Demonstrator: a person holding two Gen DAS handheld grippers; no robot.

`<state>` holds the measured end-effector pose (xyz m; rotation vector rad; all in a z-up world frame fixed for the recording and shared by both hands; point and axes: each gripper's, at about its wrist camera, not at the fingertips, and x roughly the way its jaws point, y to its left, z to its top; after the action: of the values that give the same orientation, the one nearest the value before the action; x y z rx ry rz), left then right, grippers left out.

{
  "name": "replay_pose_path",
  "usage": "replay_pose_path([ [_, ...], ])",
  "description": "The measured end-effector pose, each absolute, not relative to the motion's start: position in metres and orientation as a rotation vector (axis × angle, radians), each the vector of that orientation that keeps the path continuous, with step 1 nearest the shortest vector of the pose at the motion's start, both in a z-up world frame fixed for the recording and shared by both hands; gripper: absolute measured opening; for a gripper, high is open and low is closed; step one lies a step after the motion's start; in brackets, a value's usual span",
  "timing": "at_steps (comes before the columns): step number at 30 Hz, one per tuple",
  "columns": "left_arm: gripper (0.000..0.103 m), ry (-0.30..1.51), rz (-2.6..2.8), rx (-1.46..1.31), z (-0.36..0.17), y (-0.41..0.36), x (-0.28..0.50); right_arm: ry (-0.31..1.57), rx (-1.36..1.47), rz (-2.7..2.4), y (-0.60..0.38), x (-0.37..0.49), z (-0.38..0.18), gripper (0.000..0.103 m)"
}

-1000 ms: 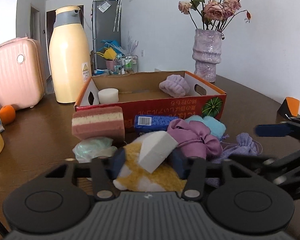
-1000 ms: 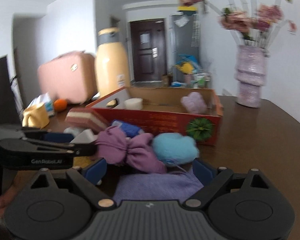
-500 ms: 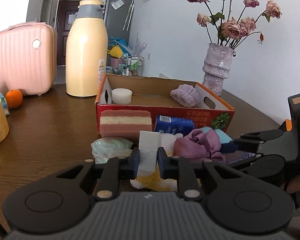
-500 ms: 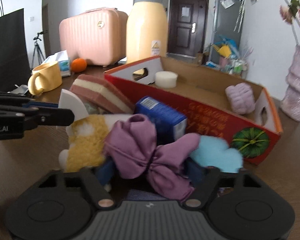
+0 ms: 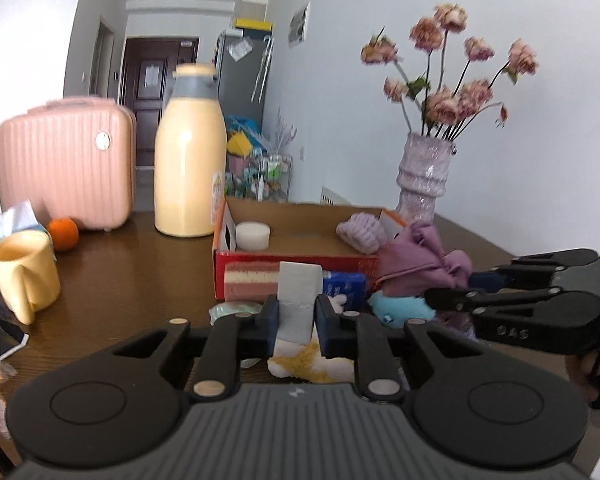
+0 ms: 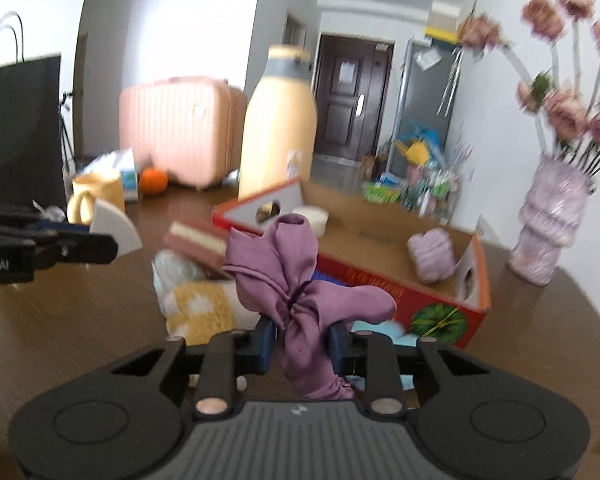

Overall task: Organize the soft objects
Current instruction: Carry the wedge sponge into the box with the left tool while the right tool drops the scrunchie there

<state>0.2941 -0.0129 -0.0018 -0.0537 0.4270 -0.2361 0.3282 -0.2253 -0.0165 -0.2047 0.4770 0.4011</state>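
**Ahead of both grippers: the red carton, open side up, each hand already loaded**

Between the pads of the left gripper [image 5: 297, 322] stands a white foam wedge [image 5: 299, 300], clamped at its lower part. Its long axis runs upright, and the flat top edge sits above the fingertips. Seen from the right wrist, the same wedge shows a curved outline, pointing toward the carton.

The right gripper [image 6: 302, 344] has just been closing, and the purple satin bow [image 6: 300, 292] is between the pads, pinched at its knotted waist. One lobe stands up and leans left; the other spreads right; a tail hangs below the fingers. Its long axis runs roughly upright, tilted.

The red cardboard box [image 5: 260, 266] lies straight ahead of the left gripper and slightly above the wedge in that view. From the right wrist it lies ahead and to the right, long side running away diagonally. Inside it: a white round pad [image 5: 253, 236] at the left end and a lilac knitted scrunchie [image 5: 361, 234] toward the right end. The middle floor is bare.

Judgement: the right gripper looks the nearer, since the bow overlaps the box's right front corner in the left view. Both loads need carrying forward over the near wall.

Left on the wooden table [image 5: 132, 276], just before the box: a pink-and-cream layered sponge [image 5: 252, 284], a blue packet [image 5: 346, 288], a turquoise plush [image 5: 400, 306] and a yellow-and-white fuzzy cloth [image 6: 198, 308].
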Motion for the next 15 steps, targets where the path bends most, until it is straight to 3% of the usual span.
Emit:
replay_pose_path([
  [15,0.020,0.301,-0.237,-0.029,0.024,-0.018,0.179,0.243,-0.114,0.296,-0.261,0.157,0.029,0.026],
])
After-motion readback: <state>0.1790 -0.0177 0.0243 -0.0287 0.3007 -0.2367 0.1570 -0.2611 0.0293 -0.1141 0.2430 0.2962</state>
